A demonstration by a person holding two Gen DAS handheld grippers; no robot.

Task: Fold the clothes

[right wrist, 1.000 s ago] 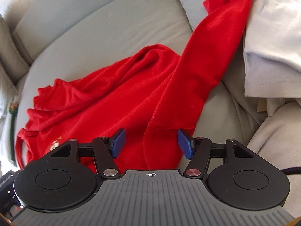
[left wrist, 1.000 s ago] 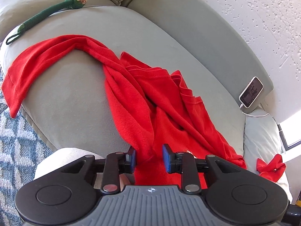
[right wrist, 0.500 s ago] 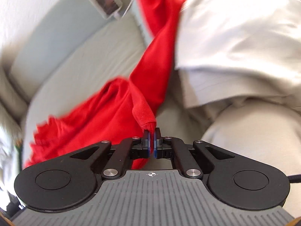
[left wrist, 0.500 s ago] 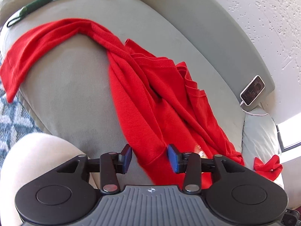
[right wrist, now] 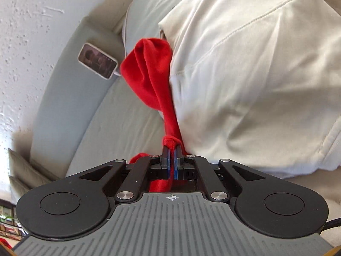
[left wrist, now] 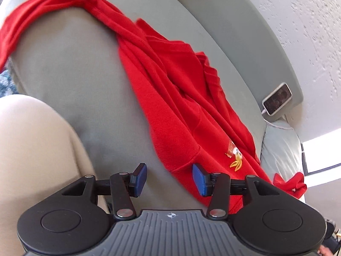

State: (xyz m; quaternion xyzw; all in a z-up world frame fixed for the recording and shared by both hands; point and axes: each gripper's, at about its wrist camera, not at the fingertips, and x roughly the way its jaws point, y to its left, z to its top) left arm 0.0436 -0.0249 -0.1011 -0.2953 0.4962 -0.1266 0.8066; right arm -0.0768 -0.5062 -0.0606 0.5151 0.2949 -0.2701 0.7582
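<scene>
Spreading step: right gripper point(right wrist: 171, 162) clamped on red garment point(left wrist: 170, 98) edge, cloth taut ahead; left gripper point(left wrist: 169, 178) open, hem just beyond right pad. Advance, pinch hem.

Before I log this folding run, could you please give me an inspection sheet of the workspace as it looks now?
Surface: grey sofa seat, mostly bare to the left of the cloth.
Job's things: red garment lying crumpled and twisted across the seat, a small printed emblem near its lower edge.
Clutter: phone on the sofa's backrest ledge.
Grippers: left gripper open at the garment's hem, having just opened; right gripper shut on a bunched end of the garment.
Cables: white cable plugged into the phone.
Surroundings: textured white wall; person's light clothing close by.
</scene>
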